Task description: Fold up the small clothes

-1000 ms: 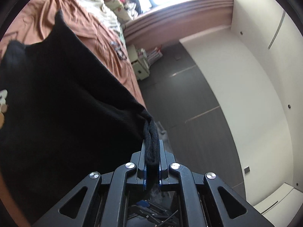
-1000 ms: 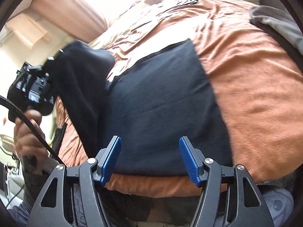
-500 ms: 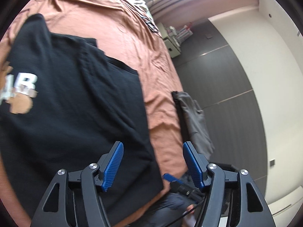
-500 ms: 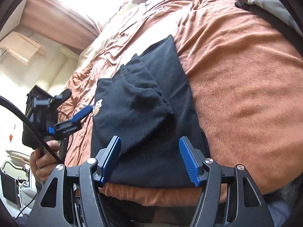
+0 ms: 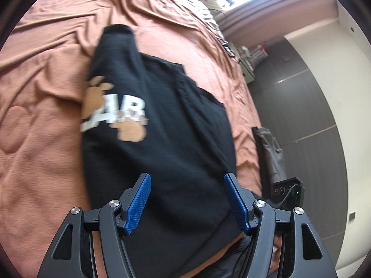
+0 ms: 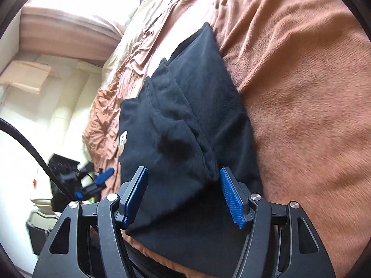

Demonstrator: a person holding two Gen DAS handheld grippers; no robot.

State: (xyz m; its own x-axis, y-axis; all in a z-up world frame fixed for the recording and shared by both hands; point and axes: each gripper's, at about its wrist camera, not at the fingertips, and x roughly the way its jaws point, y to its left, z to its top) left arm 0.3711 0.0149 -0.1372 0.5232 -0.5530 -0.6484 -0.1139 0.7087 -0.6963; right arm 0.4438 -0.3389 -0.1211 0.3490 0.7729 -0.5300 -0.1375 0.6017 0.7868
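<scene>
A black T-shirt point(image 5: 167, 139) with a tan-and-white chest print lies partly folded on the rust-brown bed cover point(image 5: 41, 106), its near hem at the bed's edge. The left claw point(image 5: 186, 199) hovers above that hem with its blue pads spread wide and nothing between them. The right claw point(image 6: 184, 195) hangs over the shirt's other side, equally spread and empty, with a folded-over flap of the shirt lying just ahead of it. In the right wrist view the left claw point(image 6: 92, 180) shows off the shirt's left flank, clear of the cloth. A grey garment point(image 5: 271, 153) lies beyond the shirt's right side, near the bed's edge. The shirt looks light, limp and non-slip; it should drape wherever lifted, so a pinch at a hem corner or along a doubled fold edge would likely carry it most cleanly. The soft cover beneath may bunch under a deep pinch.
</scene>
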